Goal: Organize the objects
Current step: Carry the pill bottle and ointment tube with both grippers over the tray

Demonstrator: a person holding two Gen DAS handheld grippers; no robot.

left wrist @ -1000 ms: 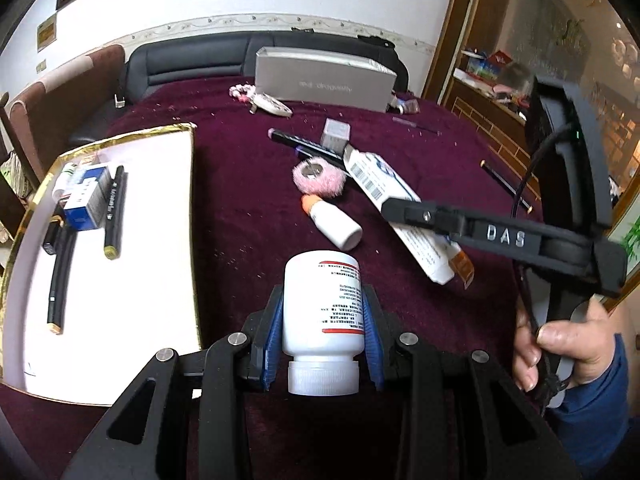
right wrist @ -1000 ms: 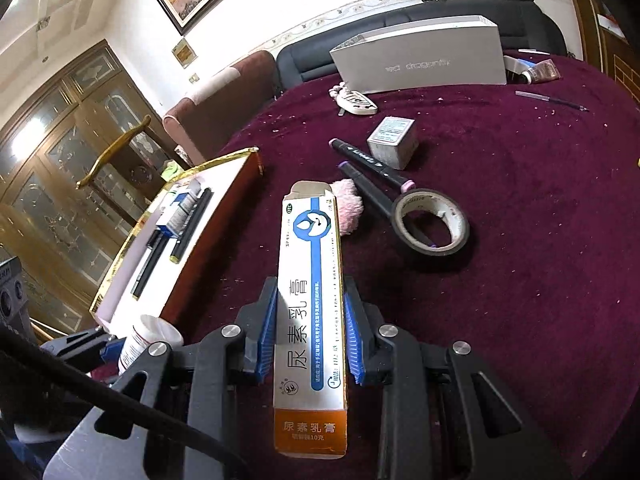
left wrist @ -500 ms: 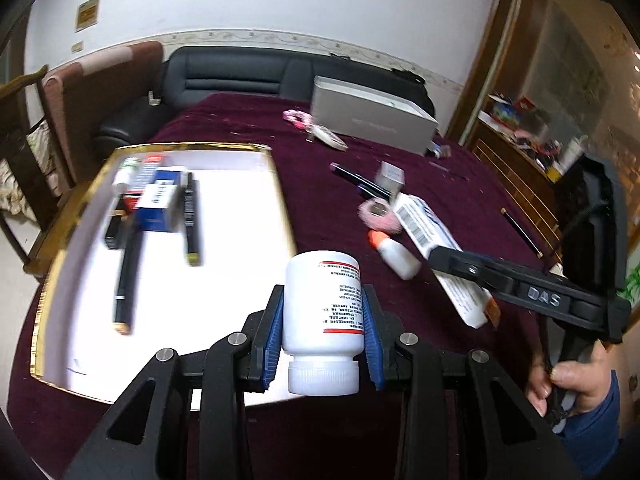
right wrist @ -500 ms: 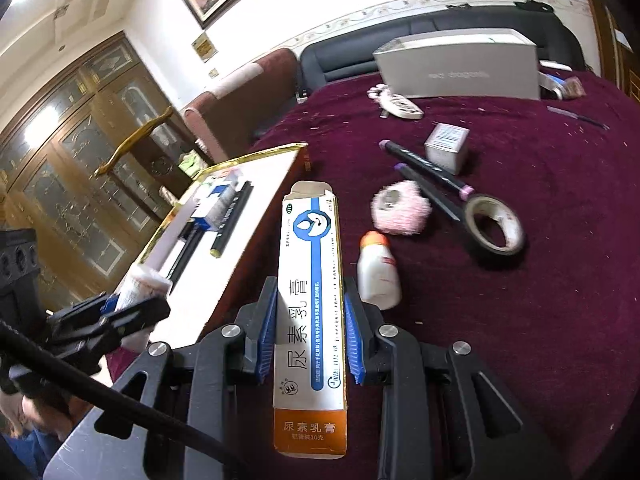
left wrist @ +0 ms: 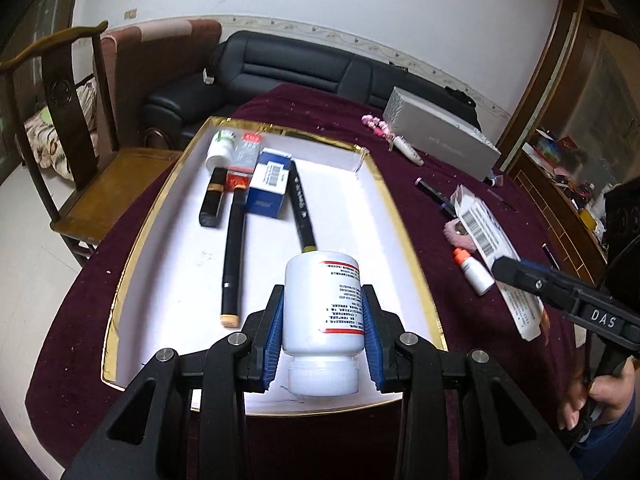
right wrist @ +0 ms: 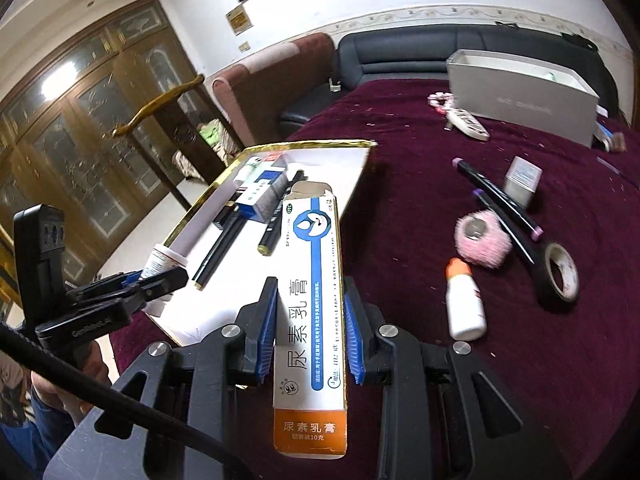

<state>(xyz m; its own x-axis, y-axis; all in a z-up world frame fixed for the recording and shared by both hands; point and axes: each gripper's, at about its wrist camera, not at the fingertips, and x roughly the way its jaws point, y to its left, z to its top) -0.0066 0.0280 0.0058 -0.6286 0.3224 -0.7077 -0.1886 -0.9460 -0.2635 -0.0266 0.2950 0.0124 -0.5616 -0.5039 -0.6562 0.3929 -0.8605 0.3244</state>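
Observation:
My left gripper point(left wrist: 323, 320) is shut on a white pill bottle point(left wrist: 322, 300) with a red-lined label, held cap toward me over the near end of the white gold-rimmed tray point(left wrist: 372, 240). Lying in the tray are a blue-and-white box point(left wrist: 269, 188), black pens point(left wrist: 232, 248), a lipstick and a small bottle. My right gripper point(right wrist: 310, 328) is shut on a long blue-and-white ointment box point(right wrist: 310, 300) with an orange end, at the tray's right rim point(right wrist: 352, 196). The left gripper point(right wrist: 156, 280) with the bottle shows at the left of the right wrist view.
On the maroon cloth right of the tray lie a small white bottle with an orange cap point(right wrist: 464, 300), a pink fluffy roll point(right wrist: 482, 244), a black tape ring point(right wrist: 558, 276), markers point(right wrist: 496, 196), a small grey box point(right wrist: 522, 178) and a long grey box point(right wrist: 520, 96). A wooden chair point(left wrist: 68, 120) stands left.
Both grippers have moved left with their loads. The pill bottle, earlier over the cloth, is now over the tray; the ointment box has reached the tray's right rim.

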